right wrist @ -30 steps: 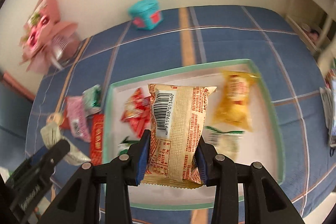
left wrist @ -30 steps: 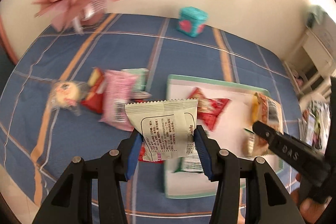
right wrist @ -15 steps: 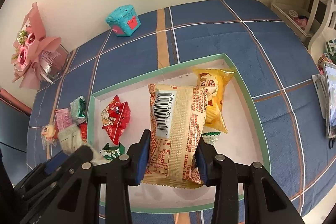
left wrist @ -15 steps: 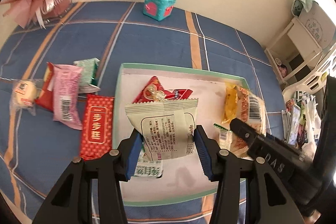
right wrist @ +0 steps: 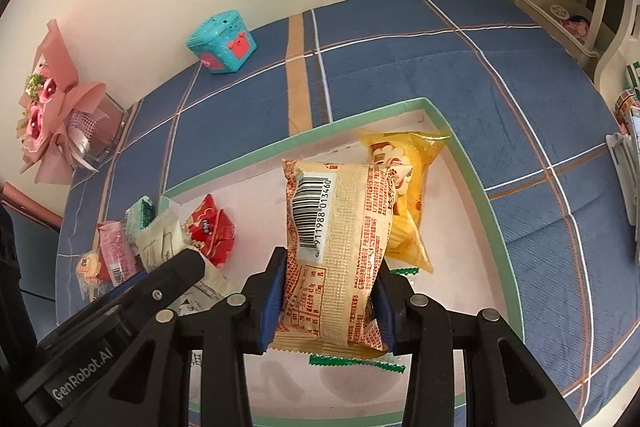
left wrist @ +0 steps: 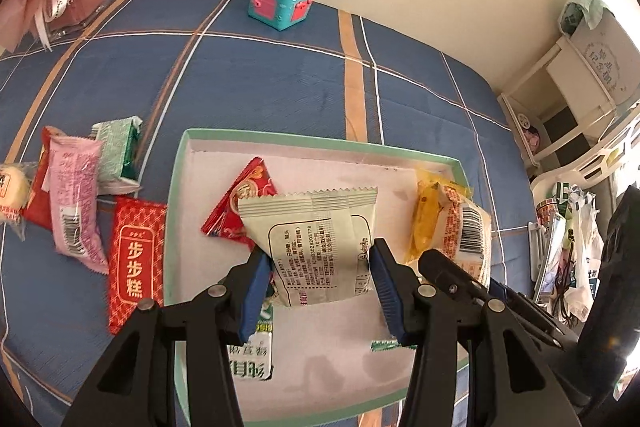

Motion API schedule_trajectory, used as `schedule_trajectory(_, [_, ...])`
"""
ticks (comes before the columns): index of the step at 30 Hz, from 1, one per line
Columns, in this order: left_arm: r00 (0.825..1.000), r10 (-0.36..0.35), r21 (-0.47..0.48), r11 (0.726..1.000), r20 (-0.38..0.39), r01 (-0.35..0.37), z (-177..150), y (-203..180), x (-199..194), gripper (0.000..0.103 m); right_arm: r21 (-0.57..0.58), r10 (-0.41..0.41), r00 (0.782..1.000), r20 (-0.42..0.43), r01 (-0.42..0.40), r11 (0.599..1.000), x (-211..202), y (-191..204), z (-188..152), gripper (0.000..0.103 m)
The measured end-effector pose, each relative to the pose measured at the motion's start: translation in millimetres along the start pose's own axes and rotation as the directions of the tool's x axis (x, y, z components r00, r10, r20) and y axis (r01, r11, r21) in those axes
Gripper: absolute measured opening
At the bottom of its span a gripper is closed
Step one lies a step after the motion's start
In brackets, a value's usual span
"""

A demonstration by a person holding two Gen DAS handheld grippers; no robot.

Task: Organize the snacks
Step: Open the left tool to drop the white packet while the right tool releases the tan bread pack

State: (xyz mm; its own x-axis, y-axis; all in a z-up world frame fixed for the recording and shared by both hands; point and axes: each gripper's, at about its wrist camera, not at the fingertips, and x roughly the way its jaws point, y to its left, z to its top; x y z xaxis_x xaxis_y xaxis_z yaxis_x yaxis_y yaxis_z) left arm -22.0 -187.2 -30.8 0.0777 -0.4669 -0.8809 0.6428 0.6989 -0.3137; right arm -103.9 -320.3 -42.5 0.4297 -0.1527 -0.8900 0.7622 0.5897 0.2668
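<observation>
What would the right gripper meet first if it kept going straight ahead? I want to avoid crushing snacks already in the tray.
Likely the yellow snack bag: the beige packet held by the right gripper already overlaps it in view. Their separation in depth is unclear.

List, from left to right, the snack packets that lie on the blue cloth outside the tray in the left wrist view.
round pale snack → pink packet → green packet → red packet with gold characters, nearest the tray.
</observation>
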Motion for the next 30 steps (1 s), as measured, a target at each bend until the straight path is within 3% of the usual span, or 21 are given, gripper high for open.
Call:
schedule_trajectory(23, [0.999, -0.005, -0.004, 1.000, -0.045, 0.005, 3.9, 2.7, 0.3, 0.057, 0.019, -0.017, 1.000, -0.019, 0.017, 1.000, 13.4, -1.9, 1.3, 0.042])
schedule_trajectory(30, [0.997, 0.060, 0.011, 0.998, -0.050, -0.060, 5.0, 7.9, -11.1, 0.057, 0.012, -0.019, 0.999, -0.026, 0.019, 1.000, 15.2, -1.5, 1.7, 0.042])
